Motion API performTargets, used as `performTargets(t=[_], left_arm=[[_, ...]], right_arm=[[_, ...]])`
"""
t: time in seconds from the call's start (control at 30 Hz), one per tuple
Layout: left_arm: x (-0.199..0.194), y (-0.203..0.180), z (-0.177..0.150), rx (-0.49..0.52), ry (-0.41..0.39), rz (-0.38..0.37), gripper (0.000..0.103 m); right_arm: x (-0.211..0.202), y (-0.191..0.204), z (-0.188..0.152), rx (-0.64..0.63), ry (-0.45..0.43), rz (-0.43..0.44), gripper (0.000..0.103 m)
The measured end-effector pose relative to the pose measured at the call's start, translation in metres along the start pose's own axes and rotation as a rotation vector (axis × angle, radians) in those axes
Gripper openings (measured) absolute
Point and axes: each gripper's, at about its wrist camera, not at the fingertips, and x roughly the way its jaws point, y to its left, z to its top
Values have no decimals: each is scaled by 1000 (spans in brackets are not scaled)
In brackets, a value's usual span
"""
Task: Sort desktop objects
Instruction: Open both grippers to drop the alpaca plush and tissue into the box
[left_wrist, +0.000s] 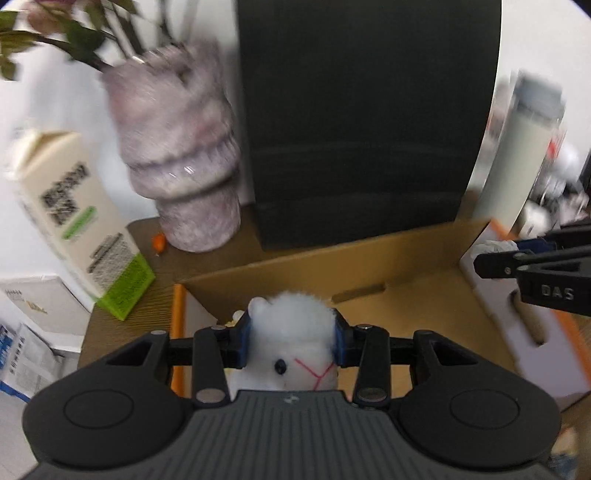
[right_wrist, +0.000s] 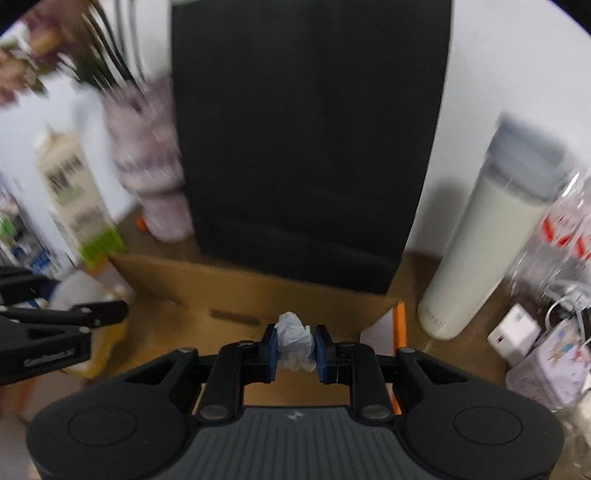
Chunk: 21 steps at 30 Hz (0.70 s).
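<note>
My left gripper (left_wrist: 292, 341) is shut on a white plush sheep toy (left_wrist: 291, 332) with a pink stitched mouth, held above the open cardboard box (left_wrist: 388, 258). My right gripper (right_wrist: 294, 349) is shut on a crumpled white tissue (right_wrist: 293, 338), held above the same box (right_wrist: 221, 291) near its right wall. The right gripper also shows at the right edge of the left wrist view (left_wrist: 517, 262), with the tissue (left_wrist: 493, 246) at its tip. The left gripper shows at the left edge of the right wrist view (right_wrist: 107, 312).
A black monitor (left_wrist: 365, 122) stands behind the box. A pale purple vase (left_wrist: 177, 155) with flowers and a milk carton (left_wrist: 77, 218) stand at left. A cream tumbler (right_wrist: 487, 251), plastic bottle (right_wrist: 554, 240), white charger (right_wrist: 513, 334) and small pouch (right_wrist: 554, 365) crowd the right.
</note>
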Motion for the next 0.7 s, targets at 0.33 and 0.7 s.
performTargets(t=[0.33, 0.7], left_arm=[[39, -2, 1, -122, 62, -76, 55], [-50, 32, 23, -165, -28, -44, 71]], right_arm=[[52, 9, -5, 10, 68, -42, 36], [-28, -10, 6, 29, 21, -46, 45]])
